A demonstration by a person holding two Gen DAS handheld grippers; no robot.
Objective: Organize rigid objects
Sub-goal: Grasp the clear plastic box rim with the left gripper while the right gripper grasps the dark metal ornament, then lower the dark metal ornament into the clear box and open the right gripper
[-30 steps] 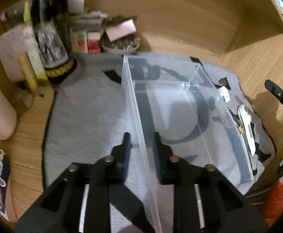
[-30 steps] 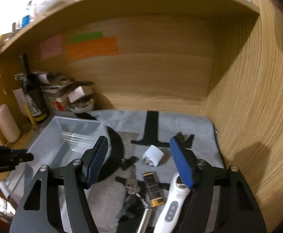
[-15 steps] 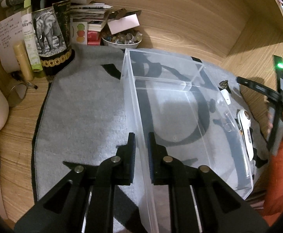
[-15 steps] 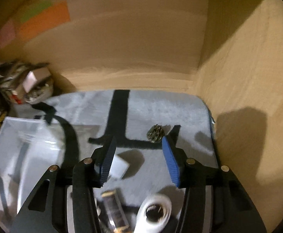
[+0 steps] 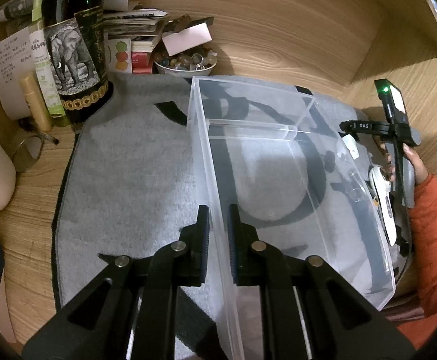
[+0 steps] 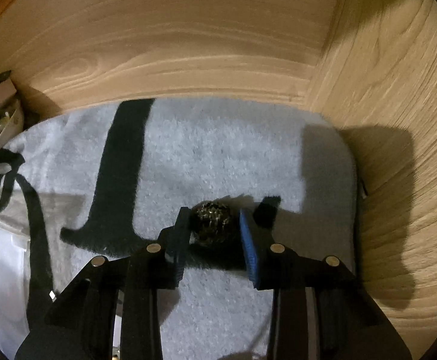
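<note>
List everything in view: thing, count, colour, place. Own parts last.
clear bin: one, transparent, on the mat
mat: one, grey with black markings, on the wooden desk
dark ball: one, black speckled, on the mat
white remote: one, beyond the bin's right wall
bottle: one, dark, elephant label, back left
bowl of stones: one, white, behind the bin
left gripper: black, clamped on the bin's wall
right gripper: blue pads, closing around the ball
sleeve: orange, right edge
</note>
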